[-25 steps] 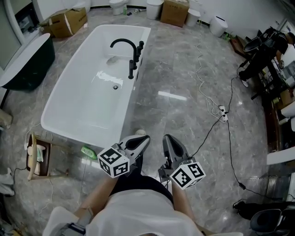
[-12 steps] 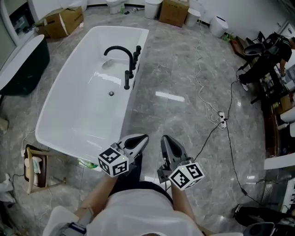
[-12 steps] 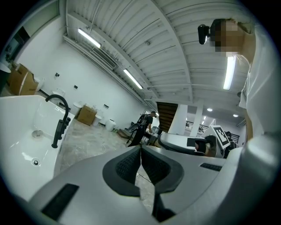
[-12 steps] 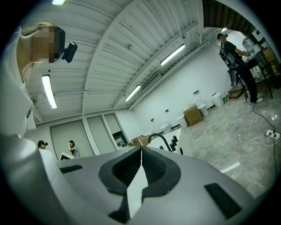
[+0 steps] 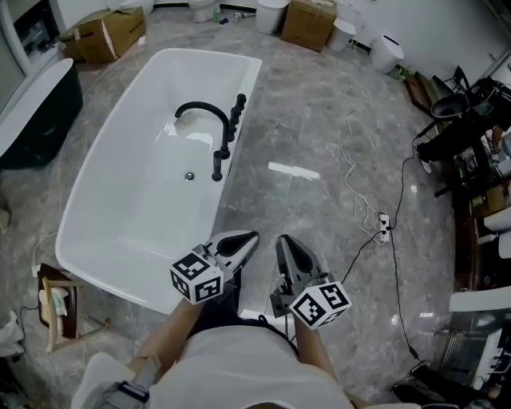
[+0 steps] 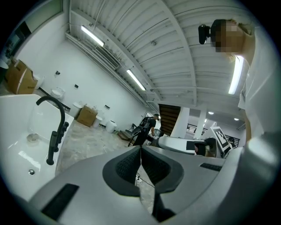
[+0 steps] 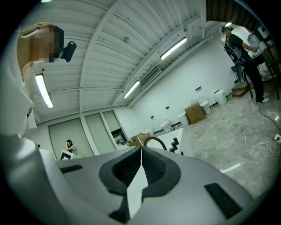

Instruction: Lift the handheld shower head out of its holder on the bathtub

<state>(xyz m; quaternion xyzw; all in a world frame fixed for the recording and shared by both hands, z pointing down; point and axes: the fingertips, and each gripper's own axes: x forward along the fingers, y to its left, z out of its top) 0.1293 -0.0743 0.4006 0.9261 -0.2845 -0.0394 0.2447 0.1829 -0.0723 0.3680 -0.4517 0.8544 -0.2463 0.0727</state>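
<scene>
Since a second ago the tub [image 5: 132, 220] has slid lower and nearer in the head view, while both hand-held grippers keep side by side low in the frame. A slim black shower head [image 5: 217, 164] stands upright on the tub's right rim. It is small and dark, so its holder cannot be told apart from it. Beyond it stand black knobs [image 5: 236, 108] and an arched black spout [image 5: 196, 108].

The tub is white, glossy and oblong, with rounded corners. The left hand-held gripper [image 5: 252, 236] and right hand-held gripper [image 5: 279, 240] are well short of it. Each has its ribbed dark pads pressed together on nothing.

The floor [image 5: 319, 120] is polished grey marble, with a white power strip [image 5: 385, 226] lying on it. A cardboard box [image 5: 307, 22] is cut off at the top edge.
</scene>
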